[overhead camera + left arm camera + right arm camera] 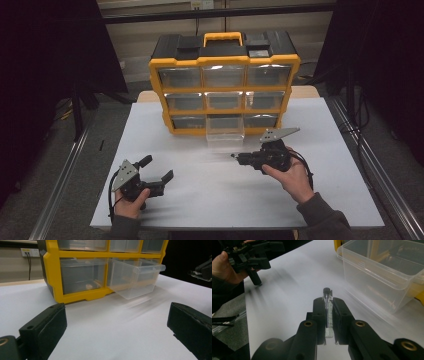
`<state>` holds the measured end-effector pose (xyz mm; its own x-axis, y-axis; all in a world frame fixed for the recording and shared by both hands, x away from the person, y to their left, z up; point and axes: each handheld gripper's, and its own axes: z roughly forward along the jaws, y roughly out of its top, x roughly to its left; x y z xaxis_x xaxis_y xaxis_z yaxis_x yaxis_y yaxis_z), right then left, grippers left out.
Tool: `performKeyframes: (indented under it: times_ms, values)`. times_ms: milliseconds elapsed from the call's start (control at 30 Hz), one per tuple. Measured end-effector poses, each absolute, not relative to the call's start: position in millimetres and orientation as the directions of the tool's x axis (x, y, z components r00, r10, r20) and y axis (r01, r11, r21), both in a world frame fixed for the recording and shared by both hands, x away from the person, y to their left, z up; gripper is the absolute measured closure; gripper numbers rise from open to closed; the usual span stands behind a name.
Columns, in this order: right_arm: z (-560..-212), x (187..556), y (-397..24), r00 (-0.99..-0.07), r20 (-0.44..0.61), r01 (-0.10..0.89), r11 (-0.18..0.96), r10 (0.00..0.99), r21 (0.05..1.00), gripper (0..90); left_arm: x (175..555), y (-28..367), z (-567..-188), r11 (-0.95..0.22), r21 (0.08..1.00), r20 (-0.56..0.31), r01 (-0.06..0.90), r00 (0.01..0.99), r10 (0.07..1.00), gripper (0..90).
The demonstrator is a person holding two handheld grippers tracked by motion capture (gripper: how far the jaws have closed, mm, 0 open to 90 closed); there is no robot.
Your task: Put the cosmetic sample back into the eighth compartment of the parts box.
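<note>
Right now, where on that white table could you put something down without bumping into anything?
The widest bare patch lies between the left gripper and the right gripper, which is shut on a small glass vial. Bare strips also flank the yellow organizer out to the white table edges. It is crowded in front of the organizer, where the clear drawer is pulled out.

The right gripper point(329, 308) is clamping a vial point(328, 312) near the drawer point(384, 272). The left gripper point(157, 172) is resting farther from the drawer, jaws gaping wide.
</note>
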<state>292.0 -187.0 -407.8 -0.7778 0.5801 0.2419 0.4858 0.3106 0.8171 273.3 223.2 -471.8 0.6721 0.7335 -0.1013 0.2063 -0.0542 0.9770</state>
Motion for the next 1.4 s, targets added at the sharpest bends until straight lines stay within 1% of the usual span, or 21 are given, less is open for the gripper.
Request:
performKeyframes:
  times_ms: [433,600,633,967,1000,1033,1067,1100,1167,1200,1400]
  values:
    - [-396,298,-188,-0.782,0.248,0.474,0.288,0.572,0.832,81.6,274,223,-472,-0.056,0.977,-0.097,0.204,0.668,0.738,2.6]
    - [-394,301,-188,-0.783,0.247,0.474,0.292,0.571,0.83,81.6,274,222,-472,-0.051,0.977,-0.103,0.207,0.669,0.736,2.6]
    - [-393,302,-188,-0.783,0.246,0.475,0.292,0.572,0.83,81.6,274,221,-472,-0.027,0.977,-0.122,0.21,0.664,0.738,2.6]
    - [-383,311,-191,-0.777,0.24,0.479,0.298,0.582,0.826,81.6,274,222,-472,-0.052,0.977,-0.104,0.208,0.67,0.735,2.6]
    - [-382,313,-192,-0.777,0.237,0.476,0.3,0.583,0.827,81.5,274,220,-472,-0.022,0.977,-0.127,0.211,0.665,0.736,2.6]
    - [-382,313,-192,-0.775,0.241,0.481,0.299,0.584,0.824,81.5,274,222,-472,-0.052,0.977,-0.105,0.208,0.676,0.729,2.6]
    - [-381,314,-192,-0.776,0.241,0.48,0.298,0.583,0.825,81.5,274,222,-472,-0.044,0.977,-0.11,0.209,0.672,0.732,2.6]
    - [-381,315,-192,-0.776,0.243,0.482,0.299,0.582,0.824,81.5,274,218,-472,0.009,0.977,-0.152,0.215,0.656,0.74,2.6]
    - [-381,316,-192,-0.774,0.24,0.484,0.303,0.586,0.821,81.5,274,218,-472,0.009,0.977,-0.151,0.215,0.656,0.739,2.6]
    - [-381,317,-193,-0.775,0.238,0.482,0.305,0.585,0.821,81.5,274,219,-472,-0.013,0.977,-0.133,0.212,0.662,0.738,2.6]
    - [-377,322,-193,-0.771,0.236,0.487,0.308,0.592,0.818,81.5,274,219,-472,-0.009,0.977,-0.136,0.212,0.661,0.738,2.6]
